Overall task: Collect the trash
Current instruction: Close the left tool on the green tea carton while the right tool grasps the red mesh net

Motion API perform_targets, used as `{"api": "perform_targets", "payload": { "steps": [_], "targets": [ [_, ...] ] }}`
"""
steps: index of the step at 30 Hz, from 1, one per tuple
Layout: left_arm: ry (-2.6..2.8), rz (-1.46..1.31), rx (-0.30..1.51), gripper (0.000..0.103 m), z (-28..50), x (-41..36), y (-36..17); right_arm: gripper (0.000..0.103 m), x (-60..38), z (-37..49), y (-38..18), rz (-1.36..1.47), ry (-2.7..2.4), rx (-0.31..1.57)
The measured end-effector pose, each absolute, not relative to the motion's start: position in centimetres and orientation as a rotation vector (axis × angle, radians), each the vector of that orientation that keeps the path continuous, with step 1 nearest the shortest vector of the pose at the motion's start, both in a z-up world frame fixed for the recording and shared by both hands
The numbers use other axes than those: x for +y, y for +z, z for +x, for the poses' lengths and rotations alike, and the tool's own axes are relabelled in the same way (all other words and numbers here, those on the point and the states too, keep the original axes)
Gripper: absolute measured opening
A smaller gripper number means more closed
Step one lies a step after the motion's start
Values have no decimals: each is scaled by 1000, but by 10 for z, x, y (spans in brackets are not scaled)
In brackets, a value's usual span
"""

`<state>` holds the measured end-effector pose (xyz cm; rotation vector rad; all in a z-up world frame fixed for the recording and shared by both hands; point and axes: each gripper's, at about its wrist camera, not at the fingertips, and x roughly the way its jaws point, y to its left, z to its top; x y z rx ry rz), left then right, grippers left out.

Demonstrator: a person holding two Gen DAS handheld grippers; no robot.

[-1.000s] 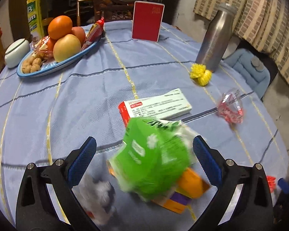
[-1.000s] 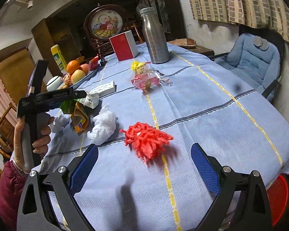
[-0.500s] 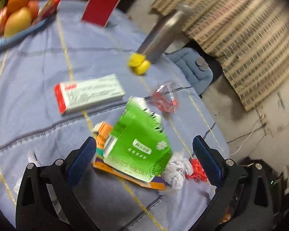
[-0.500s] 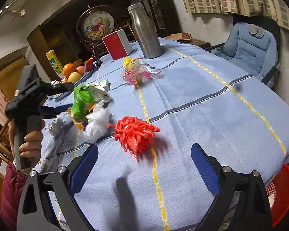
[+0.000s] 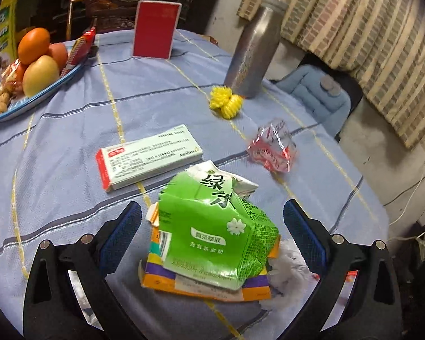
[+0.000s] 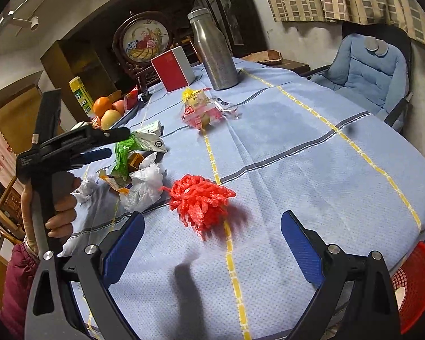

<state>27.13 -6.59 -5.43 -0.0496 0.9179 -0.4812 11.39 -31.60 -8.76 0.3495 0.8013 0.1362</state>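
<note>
- Jaws on both grippers spread wide, nothing pinched – left gripper [image 5: 212, 223] brackets the crushed green carton [image 5: 212, 226], pads not touching it.
- Green carton lies on an orange wrapper [image 5: 195, 283], crumpled white tissue [image 6: 144, 182] just beside.
- Right gripper [image 6: 209, 246] hovers over the tablecloth [image 6: 311, 170], red mesh net [image 6: 199, 198] just ahead of its tips.
- Med box [image 5: 147, 155] & clear red wrapper [image 5: 272, 147] lie further back.
- Red basket [image 6: 413, 280] sits below the table edge, right.

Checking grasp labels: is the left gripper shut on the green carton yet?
No, open. The left gripper has both pads wide apart either side of the crumpled green carton, touching neither.
</note>
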Motion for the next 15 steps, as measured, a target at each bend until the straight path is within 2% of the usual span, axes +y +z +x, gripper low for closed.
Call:
{"api": "perform_targets", "payload": {
  "steps": [5, 6, 7, 15],
  "targets": [
    [-434, 61, 924, 95, 271, -80, -68, 95, -318, 116, -90, 357, 132, 806],
    [-434, 87, 910, 84, 269, -83, -68, 95, -318, 116, -91, 360, 132, 807],
    [-446, 99, 907, 83, 267, -84, -67, 95, -319, 116, -91, 361, 131, 807],
    [-484, -18, 729, 83, 240, -61, -14, 95, -320, 116, -87, 352, 129, 795]
  ]
}}
